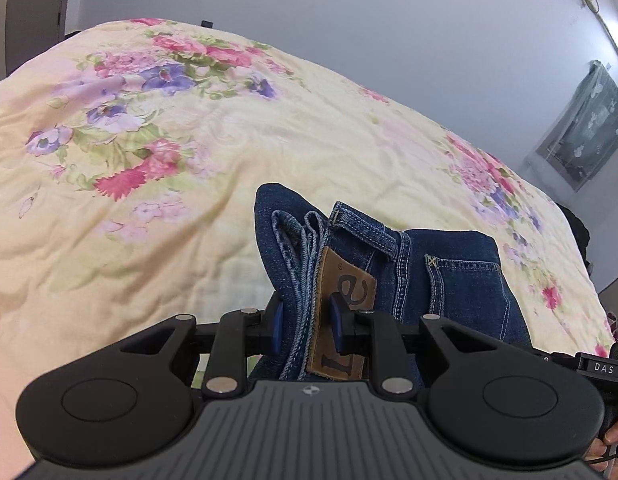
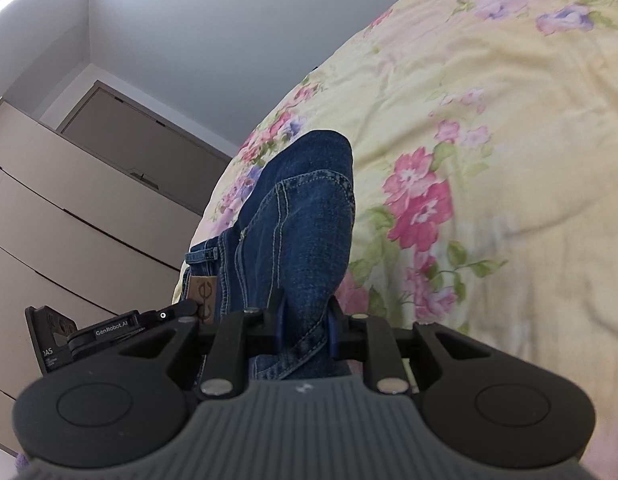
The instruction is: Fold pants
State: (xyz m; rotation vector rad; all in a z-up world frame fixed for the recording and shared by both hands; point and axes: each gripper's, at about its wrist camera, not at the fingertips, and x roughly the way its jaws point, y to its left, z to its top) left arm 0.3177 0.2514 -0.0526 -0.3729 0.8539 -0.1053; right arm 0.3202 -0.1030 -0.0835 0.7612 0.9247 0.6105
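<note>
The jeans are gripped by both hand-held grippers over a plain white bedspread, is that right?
Not quite. Both the left hand-held gripper and right hand-held gripper do clamp the jeans, but the bedspread is pale yellow with pink and purple flowers, as both wrist views show.

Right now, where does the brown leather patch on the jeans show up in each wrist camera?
Left wrist: the leather patch sits low centre, pinched with the waistband between the left gripper fingers.
Right wrist: the patch is small, lower left, beside the left gripper's tip; the right gripper clamps denim further right.
Shared landmark: the floral quilt under the jeans.
</note>
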